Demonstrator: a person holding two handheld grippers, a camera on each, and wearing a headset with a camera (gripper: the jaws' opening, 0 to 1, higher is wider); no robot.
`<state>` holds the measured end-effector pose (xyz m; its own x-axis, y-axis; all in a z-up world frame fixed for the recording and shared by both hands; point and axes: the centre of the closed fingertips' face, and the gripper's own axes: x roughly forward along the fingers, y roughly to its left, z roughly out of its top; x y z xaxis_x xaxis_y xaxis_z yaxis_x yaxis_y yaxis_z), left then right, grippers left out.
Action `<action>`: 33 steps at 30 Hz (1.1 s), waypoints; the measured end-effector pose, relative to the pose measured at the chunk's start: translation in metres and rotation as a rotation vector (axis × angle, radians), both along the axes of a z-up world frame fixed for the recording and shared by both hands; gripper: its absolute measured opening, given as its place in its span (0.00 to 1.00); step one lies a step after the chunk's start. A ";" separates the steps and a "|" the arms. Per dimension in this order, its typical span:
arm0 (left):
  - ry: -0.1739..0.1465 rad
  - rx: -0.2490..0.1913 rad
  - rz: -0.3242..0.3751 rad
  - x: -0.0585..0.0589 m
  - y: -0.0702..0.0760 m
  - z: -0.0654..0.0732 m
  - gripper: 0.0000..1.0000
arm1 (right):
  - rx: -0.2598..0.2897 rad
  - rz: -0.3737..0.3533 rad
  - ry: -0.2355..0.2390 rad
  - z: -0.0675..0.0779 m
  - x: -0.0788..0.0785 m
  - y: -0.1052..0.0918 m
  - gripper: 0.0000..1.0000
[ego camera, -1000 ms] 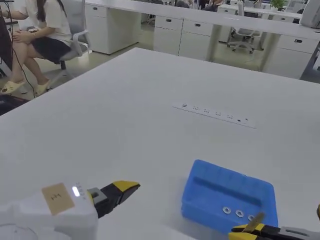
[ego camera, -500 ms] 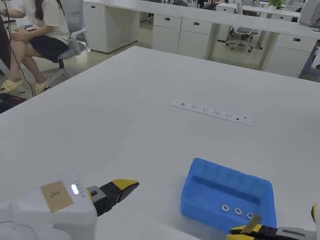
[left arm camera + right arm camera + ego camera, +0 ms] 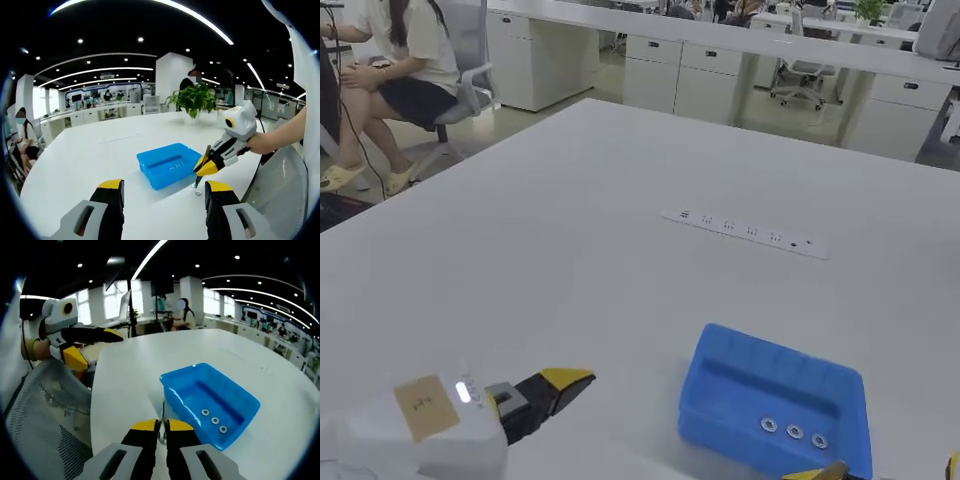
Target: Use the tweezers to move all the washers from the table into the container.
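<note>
Your left gripper [image 3: 164, 187] has hardly shifted over the last second. It stays low by the near edge of the bench [image 3: 570, 230], to the left of the container, and its fingers [image 3: 111, 186] stand wide apart with nothing between them.

The blue container [image 3: 775, 410] sits toward the near right part of the bench. It holds three washers [image 3: 793, 432] in a short row on its floor, the same count as a second ago, so nothing new has gone in.

The change is on the right. In the head view your right gripper [image 3: 161, 426] has drawn back toward the near edge and now barely shows at the bottom. Its fingers [image 3: 145, 426] are pressed together on the tweezers [image 3: 198, 180].

The left gripper view shows the tweezers pointing down at the bench just beside the container's near wall. A small ring [image 3: 196, 190] lies there at the tips and looks like a loose washer. I cannot tell whether the tips have closed on it.

You appear to have left the container and begun the next pick, so at least one washer is probably still to be moved.
</note>
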<state>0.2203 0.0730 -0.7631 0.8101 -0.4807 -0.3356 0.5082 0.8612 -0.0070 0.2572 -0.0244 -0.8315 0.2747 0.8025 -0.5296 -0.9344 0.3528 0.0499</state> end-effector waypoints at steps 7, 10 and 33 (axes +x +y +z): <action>0.003 0.002 -0.007 -0.001 -0.002 0.000 0.66 | 0.155 -0.184 0.122 0.014 0.017 -0.003 0.02; 0.002 0.000 -0.008 -0.001 -0.002 0.000 0.66 | 0.156 -0.208 0.138 0.018 0.022 -0.008 0.02; 0.004 -0.002 -0.013 -0.001 -0.002 -0.001 0.65 | 0.310 -0.213 0.182 0.074 0.041 0.000 0.03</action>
<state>0.2189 0.0705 -0.7637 0.8024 -0.4918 -0.3380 0.5194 0.8545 -0.0104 0.2983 -0.0242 -0.7573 0.3757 0.8671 -0.3271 -0.8085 0.4792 0.3416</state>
